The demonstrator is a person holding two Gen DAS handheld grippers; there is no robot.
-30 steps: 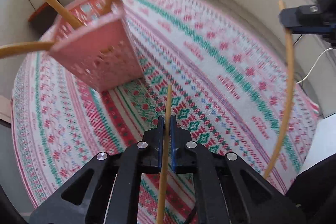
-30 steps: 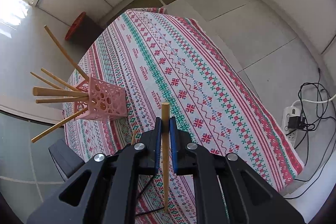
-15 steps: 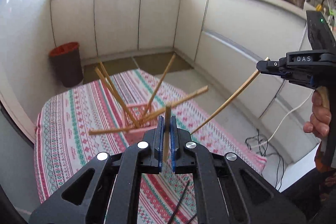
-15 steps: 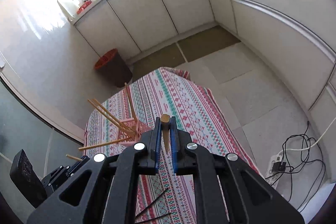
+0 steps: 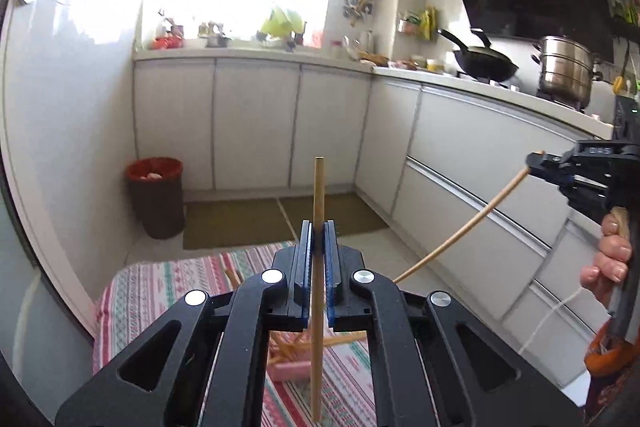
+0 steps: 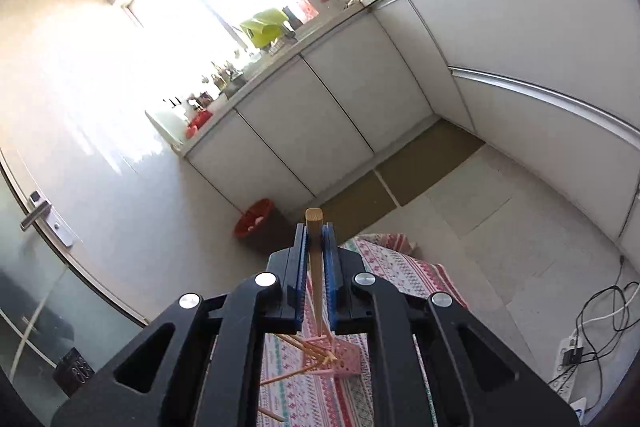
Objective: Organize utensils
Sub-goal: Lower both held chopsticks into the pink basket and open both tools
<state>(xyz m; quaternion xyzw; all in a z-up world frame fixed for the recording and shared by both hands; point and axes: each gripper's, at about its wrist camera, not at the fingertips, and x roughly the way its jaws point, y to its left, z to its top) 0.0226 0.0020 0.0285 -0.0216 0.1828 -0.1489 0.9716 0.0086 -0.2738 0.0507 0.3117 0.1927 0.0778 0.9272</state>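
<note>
My left gripper [image 5: 317, 247] is shut on a wooden chopstick [image 5: 318, 195] that stands upright between its blue pads. My right gripper [image 6: 315, 247] is shut on another wooden chopstick [image 6: 314, 223]; in the left wrist view it [image 5: 536, 163] holds that chopstick [image 5: 472, 223] high at the right. Both grippers are raised well above the table [image 6: 392, 267]. The pink perforated holder [image 6: 344, 363] stands on the patterned cloth with several chopsticks [image 6: 308, 351] splayed in it, partly hidden behind my fingers. It also shows in the left wrist view [image 5: 288, 371].
White kitchen cabinets [image 5: 256, 123] run along the back and right. A red-lined bin [image 5: 156, 195] stands on the floor by the wall. A wok [image 5: 484, 65] and a steel pot [image 5: 566, 71] sit on the counter. A power strip with cables [image 6: 580, 347] lies on the floor at right.
Both grippers have risen and tilted up, each with its chopstick. The holder and table have dropped from the middle of both views to the bottom.
</note>
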